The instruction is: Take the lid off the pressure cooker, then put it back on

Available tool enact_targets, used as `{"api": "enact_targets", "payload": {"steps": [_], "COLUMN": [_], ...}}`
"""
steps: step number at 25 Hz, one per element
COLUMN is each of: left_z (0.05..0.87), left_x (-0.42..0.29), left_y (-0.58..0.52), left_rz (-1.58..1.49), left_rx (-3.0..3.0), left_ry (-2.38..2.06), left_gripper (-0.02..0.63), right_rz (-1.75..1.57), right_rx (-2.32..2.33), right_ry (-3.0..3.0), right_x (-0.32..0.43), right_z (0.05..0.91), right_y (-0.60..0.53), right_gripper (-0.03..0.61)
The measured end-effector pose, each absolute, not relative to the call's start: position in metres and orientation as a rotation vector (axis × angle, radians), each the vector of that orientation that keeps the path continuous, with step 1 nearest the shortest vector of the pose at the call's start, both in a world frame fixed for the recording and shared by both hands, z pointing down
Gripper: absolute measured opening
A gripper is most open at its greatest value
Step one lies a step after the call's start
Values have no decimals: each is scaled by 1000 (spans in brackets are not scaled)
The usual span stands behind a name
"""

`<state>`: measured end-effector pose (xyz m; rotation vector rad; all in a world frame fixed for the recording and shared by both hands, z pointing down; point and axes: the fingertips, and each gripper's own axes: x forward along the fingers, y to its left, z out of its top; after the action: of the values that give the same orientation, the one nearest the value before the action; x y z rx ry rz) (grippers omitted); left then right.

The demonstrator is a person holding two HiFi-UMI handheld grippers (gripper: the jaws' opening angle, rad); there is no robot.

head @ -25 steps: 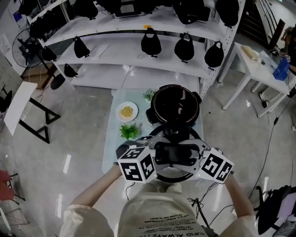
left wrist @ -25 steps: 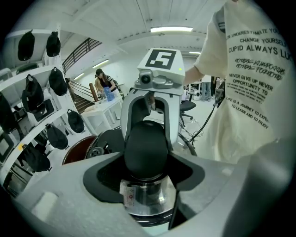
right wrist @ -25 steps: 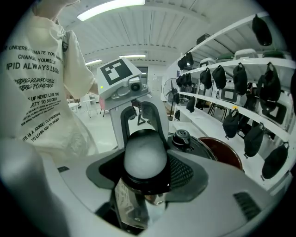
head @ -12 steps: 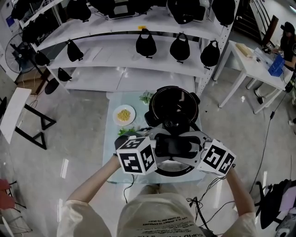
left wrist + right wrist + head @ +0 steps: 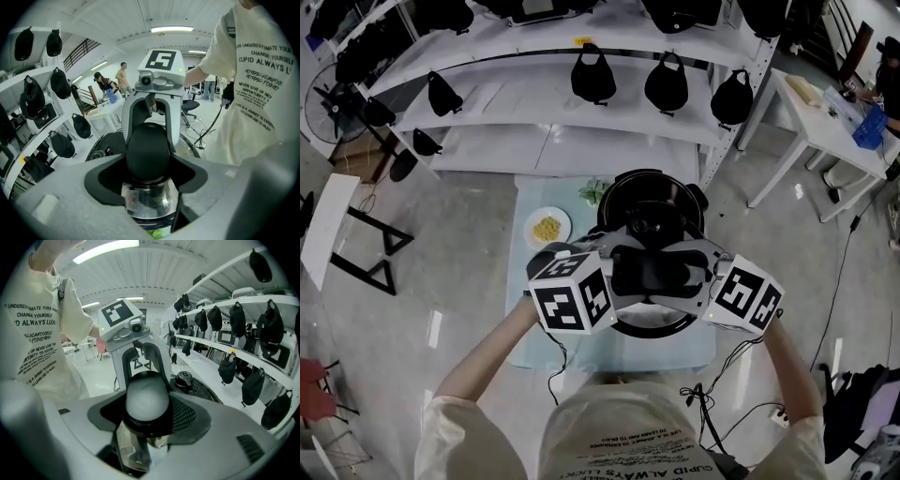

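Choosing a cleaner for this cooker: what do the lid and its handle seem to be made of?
Lid: probably polished stainless steel; it gleams silver and mirrors its surroundings.
Handle: likely moulded black plastic, smooth with a soft sheen; the exact kind can't be told.

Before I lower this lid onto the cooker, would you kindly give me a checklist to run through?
1. Left tongs clamped on one end of the lid's handle: ok.
2. Right tongs clamped on the other end: ok.
3. Pot open, nothing lying across its rim: ok.
4. Lid centred over the pot: not ok; it hangs nearer the person, overlapping only the near rim.
5. Plate clear of the lid: ok.
6. Lid level and locking marks lined up: cannot tell.
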<state>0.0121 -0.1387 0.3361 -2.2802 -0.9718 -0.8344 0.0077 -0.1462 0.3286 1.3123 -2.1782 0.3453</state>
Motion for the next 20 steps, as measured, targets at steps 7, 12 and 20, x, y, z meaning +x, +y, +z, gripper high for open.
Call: {"api": "enact_targets", "payload": {"steps": [7, 12, 20], "left_z": [332, 333, 337], "left_x": [52, 75, 107], "left_y": [-161, -175, -198], "left_rz": [-865, -887, -937], "left_rx": [-2286, -2277, -2277], "left_ry": [-962, -962, -975], "left_gripper": [278, 278, 278], "right_rz": [345, 353, 392], "right_rx": [1293, 1293, 1287], "right_ry": [-2201, -2226, -2271], "right_x": [49, 71, 104], "right_z": [325, 326, 330], "right_y": [-169, -183, -207], "right_gripper": [278, 278, 278]}}
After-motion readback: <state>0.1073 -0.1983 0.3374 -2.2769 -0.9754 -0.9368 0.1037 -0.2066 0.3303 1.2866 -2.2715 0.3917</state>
